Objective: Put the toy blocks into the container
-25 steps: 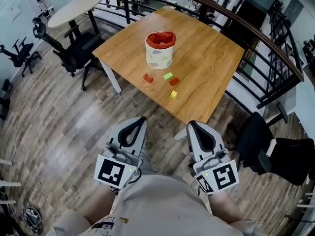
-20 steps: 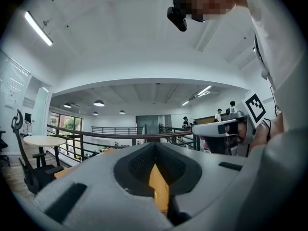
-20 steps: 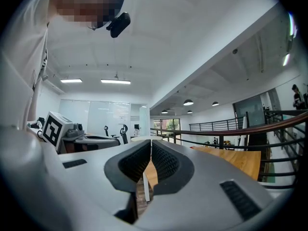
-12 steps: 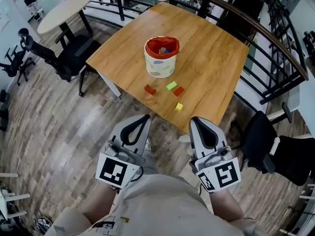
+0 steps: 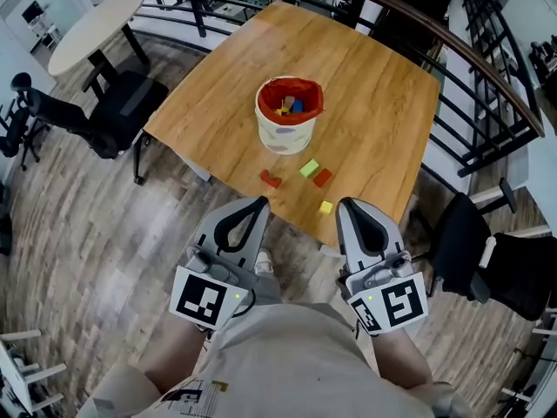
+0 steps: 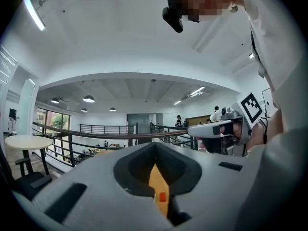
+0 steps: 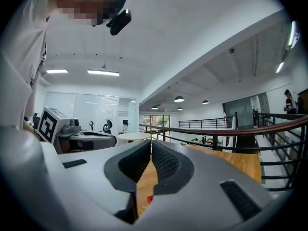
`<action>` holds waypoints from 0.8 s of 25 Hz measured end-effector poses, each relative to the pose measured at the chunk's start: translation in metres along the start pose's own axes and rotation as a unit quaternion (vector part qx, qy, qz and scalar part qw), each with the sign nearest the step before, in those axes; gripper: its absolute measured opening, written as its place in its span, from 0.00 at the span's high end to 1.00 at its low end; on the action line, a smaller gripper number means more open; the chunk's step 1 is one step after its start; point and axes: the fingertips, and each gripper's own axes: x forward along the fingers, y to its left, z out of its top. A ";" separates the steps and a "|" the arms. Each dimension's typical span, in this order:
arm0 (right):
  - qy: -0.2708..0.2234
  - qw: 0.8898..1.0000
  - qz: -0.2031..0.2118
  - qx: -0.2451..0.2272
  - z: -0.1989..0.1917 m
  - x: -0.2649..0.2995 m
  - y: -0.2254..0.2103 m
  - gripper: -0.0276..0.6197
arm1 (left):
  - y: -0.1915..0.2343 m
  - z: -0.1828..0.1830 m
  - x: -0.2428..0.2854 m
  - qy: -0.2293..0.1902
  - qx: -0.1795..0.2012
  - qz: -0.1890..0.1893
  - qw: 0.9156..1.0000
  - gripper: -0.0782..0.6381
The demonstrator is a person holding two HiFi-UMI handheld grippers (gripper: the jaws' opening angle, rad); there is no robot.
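Observation:
A white container (image 5: 287, 122) with a red rim stands mid-table and holds several blocks. Loose on the wooden table (image 5: 383, 103) in front of it lie a red block (image 5: 270, 179), a green block (image 5: 309, 169), another red block (image 5: 323, 178) and a yellow block (image 5: 325, 207) near the front edge. My left gripper (image 5: 255, 205) and right gripper (image 5: 346, 205) are held level side by side, just short of that edge, both shut and empty. In the left gripper view a red block (image 6: 162, 197) shows through the slit between the jaws of the left gripper (image 6: 155, 146). The right gripper (image 7: 151, 143) points along the tabletop.
A black office chair (image 5: 117, 111) stands left of the table and another (image 5: 487, 264) at its right. A dark railing (image 5: 487, 68) curves behind the table, and a round white table (image 5: 91, 20) is at the far left. Wood floor lies beneath me.
Both grippers have moved forward together toward the table, whose front edge is now just ahead of their tips. The blocks inside the container have come into sight.

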 end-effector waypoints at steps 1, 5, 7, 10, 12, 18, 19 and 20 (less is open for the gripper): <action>0.000 1.000 -0.003 0.000 0.001 0.006 0.000 0.92 | 0.006 0.000 0.002 -0.001 0.000 -0.003 1.000 0.87; 0.003 1.000 -0.011 -0.003 0.004 0.031 0.003 0.92 | 0.031 0.001 0.010 -0.003 0.002 -0.015 1.000 0.87; 0.002 1.000 -0.015 -0.004 0.006 0.044 0.004 0.92 | 0.042 0.002 0.013 -0.003 0.001 -0.020 1.000 0.87; -0.004 1.000 -0.022 -0.004 0.010 0.060 0.005 0.92 | 0.055 0.002 0.017 -0.002 0.000 -0.029 1.000 0.87; -0.008 1.000 -0.028 -0.004 0.012 0.068 0.004 0.92 | 0.062 0.001 0.020 0.001 0.002 -0.034 0.999 0.87; -0.009 0.999 -0.037 -0.004 0.014 0.075 0.001 0.92 | 0.073 0.002 0.029 -0.005 -0.001 -0.042 0.999 0.87; -0.009 0.999 -0.038 -0.004 0.014 0.075 0.000 0.92 | 0.073 0.001 0.031 -0.005 -0.001 -0.043 0.999 0.87; -0.009 0.999 -0.038 -0.004 0.013 0.075 -0.002 0.92 | 0.072 0.001 0.032 -0.005 -0.002 -0.045 0.999 0.87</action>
